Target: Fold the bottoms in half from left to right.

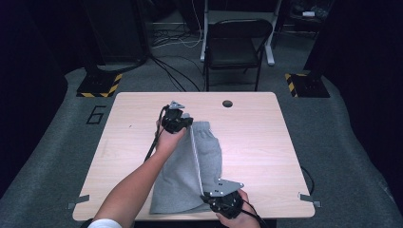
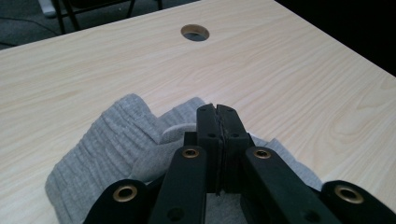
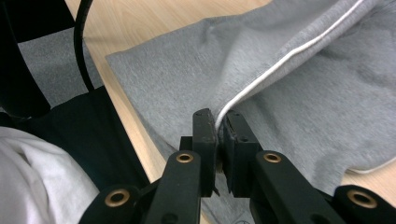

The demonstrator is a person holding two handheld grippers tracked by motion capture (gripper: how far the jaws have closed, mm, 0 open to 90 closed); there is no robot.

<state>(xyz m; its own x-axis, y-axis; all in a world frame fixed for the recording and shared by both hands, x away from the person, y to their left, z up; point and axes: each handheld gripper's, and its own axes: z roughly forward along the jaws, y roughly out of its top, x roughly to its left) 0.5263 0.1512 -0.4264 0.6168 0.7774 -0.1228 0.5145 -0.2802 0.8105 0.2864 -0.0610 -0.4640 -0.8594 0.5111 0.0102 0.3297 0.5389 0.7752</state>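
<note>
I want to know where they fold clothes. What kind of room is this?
Probably a recording lab or studio: dark curtained walls, cables on the floor, hazard-striped stand bases, and one folding chair behind the wooden table.

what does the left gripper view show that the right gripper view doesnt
Left gripper view: the ribbed waistband of the grey shorts bunched beside the left gripper, and the round hole in the wooden table.

Right gripper view: the white piping along the lifted fold, running into the right gripper, and the table's near edge.

Both: black jaws pinched shut on grey fabric above light wood.
</note>
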